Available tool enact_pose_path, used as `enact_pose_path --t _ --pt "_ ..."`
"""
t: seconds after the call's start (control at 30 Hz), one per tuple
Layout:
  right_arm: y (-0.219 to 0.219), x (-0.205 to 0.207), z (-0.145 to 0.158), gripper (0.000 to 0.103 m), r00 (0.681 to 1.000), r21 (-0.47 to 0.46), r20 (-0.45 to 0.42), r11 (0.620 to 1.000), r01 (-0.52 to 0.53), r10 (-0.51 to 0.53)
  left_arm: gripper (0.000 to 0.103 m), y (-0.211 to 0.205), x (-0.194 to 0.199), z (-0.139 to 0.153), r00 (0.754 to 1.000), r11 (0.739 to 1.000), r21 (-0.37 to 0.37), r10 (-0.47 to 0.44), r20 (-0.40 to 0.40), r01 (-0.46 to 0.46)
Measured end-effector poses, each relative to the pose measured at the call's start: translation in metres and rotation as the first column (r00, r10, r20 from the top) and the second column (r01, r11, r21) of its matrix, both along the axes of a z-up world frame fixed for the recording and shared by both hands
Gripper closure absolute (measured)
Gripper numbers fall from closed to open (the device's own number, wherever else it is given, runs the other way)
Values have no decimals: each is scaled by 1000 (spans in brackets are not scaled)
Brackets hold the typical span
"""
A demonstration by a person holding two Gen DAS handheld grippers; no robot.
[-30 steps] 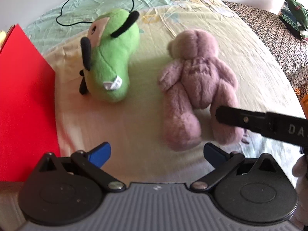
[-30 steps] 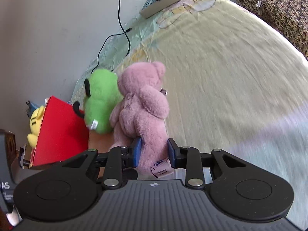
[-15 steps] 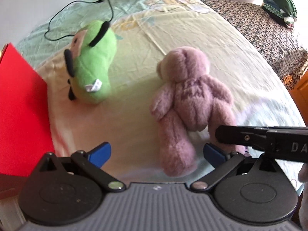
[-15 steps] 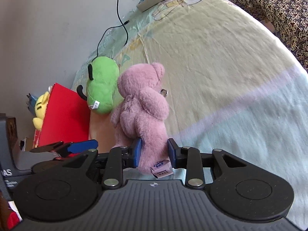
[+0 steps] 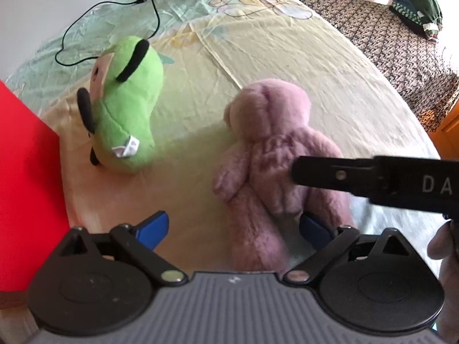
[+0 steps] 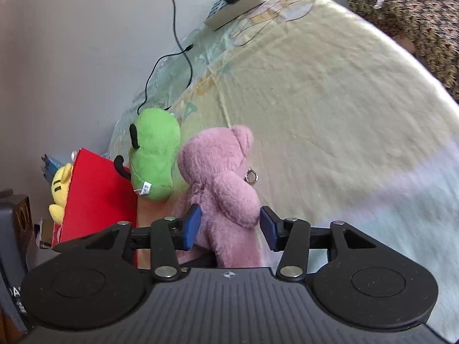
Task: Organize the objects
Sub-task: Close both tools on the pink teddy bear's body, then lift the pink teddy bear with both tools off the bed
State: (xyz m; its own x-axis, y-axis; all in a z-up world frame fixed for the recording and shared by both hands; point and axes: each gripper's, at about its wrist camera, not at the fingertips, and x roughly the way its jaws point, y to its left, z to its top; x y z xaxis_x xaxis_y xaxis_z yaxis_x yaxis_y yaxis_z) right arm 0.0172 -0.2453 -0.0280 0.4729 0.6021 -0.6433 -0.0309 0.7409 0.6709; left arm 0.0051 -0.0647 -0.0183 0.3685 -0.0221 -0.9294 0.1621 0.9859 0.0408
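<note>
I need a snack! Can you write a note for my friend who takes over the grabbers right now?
Left gripper: open, holding nothing, low over the bed beside the pink bear's leg.
Right gripper: jaws straddle the pink bear; I cannot tell if it is really gripped.
Toys: the bear and the green plush lie on the sheet, beside the red box.
Done: a yellow plush sits at the box's far side.
Left: probably put the bear away, then the green plush.
</note>
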Motion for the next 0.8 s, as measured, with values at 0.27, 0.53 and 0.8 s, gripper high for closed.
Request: enact_pose_path --t 0.27,0.53,0.8 --pt "11 8 -8 49 1000 65 -17 998 -22 23 22 4 11 -9 1000 999 -34 -1 -31 0" --pt "11 11 -10 55 999 101 -24 994 -42 45 29 -1 12 -6 1000 999 -36 -29 -7 28" --pt "0 12 -6 52 1000 117 -26 993 -6 9 23 0 17 -8 999 997 -51 -51 14 52"
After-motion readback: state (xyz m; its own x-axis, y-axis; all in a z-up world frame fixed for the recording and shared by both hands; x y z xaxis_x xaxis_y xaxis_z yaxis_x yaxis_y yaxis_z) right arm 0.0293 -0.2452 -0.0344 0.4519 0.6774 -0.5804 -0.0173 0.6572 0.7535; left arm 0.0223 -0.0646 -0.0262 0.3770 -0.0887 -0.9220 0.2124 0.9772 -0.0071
